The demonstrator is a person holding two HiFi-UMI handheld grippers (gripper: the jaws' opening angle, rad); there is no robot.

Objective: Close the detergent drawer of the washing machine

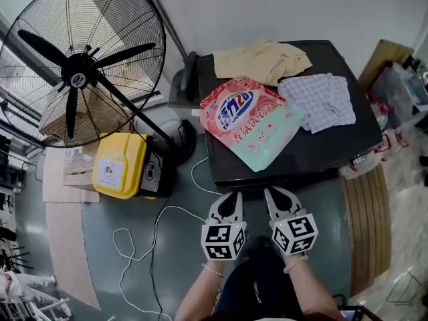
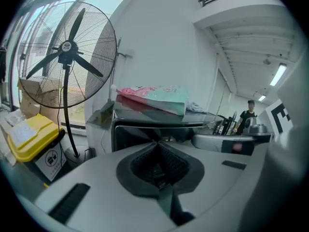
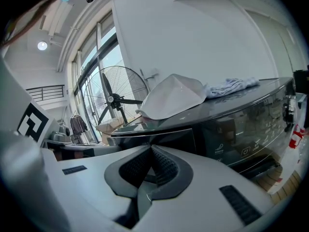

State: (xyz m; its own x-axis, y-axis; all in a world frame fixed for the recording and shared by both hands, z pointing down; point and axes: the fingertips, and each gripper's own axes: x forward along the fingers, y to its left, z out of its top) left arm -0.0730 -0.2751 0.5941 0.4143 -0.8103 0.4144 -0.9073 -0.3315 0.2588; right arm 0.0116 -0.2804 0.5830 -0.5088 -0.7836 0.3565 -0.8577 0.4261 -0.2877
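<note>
- Detergent drawer [image 3: 166,138]: dark glossy panel at the top left corner of the washing machine [image 1: 324,146] front. It appears to jut out a little towards the grippers, so I judge it not yet shut. Hard to pick out from the head view.
- Left gripper [image 1: 232,196]: jaws pressed together, nothing between them, tips aimed at the panel, just short of it.
- Right gripper [image 1: 279,194]: jaws likewise together and empty, just beside the left, near the front edge.
- On top of the machine: detergent bag [image 1: 251,120] reaching the front edge; beige cloth [image 1: 264,60] at the back edge; checked cloth [image 1: 317,100] towards the right edge.
- Risk: narrow tips could skid off the glossy face.
- Risk: an off-centre push could skew the drawer and jam it.
- Risk: a hard shove might jolt the bag off the front edge.
</note>
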